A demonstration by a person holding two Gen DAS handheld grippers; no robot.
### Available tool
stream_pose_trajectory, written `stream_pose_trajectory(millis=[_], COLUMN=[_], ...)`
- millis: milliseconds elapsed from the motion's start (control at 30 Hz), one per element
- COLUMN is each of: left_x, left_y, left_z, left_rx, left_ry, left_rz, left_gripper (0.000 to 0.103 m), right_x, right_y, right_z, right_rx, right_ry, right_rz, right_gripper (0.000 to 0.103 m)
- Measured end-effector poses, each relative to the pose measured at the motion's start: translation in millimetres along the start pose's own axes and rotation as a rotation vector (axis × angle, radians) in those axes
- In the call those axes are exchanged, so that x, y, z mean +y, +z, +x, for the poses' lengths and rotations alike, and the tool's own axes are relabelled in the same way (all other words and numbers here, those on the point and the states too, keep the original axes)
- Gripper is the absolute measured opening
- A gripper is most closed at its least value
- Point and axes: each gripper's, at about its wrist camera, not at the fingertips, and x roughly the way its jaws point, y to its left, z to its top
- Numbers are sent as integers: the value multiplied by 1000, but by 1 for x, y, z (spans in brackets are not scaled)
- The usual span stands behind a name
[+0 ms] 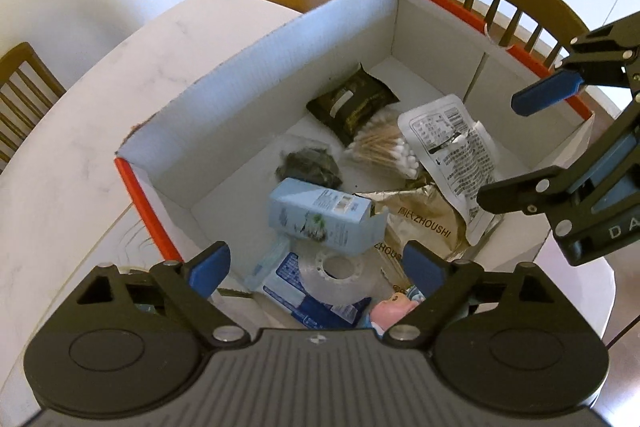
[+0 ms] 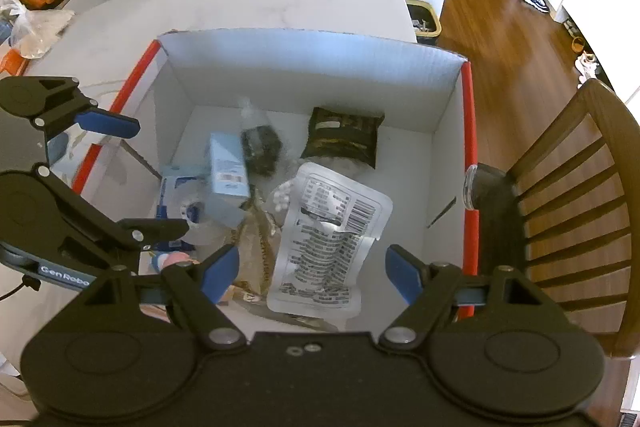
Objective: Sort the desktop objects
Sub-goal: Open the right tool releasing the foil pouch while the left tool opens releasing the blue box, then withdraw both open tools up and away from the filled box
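Both claws, left gripper (image 1: 316, 269) and right gripper (image 2: 312, 273), gape wide, empty, above the red-edged white cardboard box (image 2: 312, 55).
Risk: silver printed foil pouch (image 2: 328, 227) below right claw lies loose; could slide off neighbours if nudged.

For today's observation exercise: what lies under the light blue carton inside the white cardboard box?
Under the light blue carton show a clear tape roll and a blue-white packet. Whatever lies directly beneath it is covered.
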Motion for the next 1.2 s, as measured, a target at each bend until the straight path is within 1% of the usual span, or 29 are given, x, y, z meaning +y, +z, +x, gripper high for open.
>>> stream_pose_trajectory(millis=[100, 167, 267, 433, 733, 833, 900, 1000, 1200], left_x=[2, 4, 8, 14, 18, 20, 22, 25, 31], left_y=[-1, -3, -6, -11, -28, -33, -37, -44, -60], left_z=[-7, -12, -21, -38, -60, -63, -66, -71, -89], left_rx=[-8, -16, -34, -63, -96, -103, -108, -120, -214], left_ry=[-10, -23, -41, -38, -16, -21, -30, -41, -50], left_rz=[-12, -31, -55, -93, -106, -119, -122, -127, -134], left_gripper=[94, 94, 94, 94, 94, 101, 101, 101, 101], right_x=[2, 4, 7, 14, 31, 37, 43, 52, 69], right_y=[-1, -2, -4, -6, -10, -11, -14, -17, -28], right_z=[-4, -7, -12, -19, -34, -40, -43, -47, -56], right_rx=[-8, -19, -28, -45, -72, -83, -91, -100, -135], right_ry=[6, 9, 19, 22, 16, 14, 11, 6, -8], right_rz=[2, 5, 8, 8, -16, -11, -8, -10, 14], right_gripper=[81, 85, 85, 86, 91, 92, 95, 95, 97])
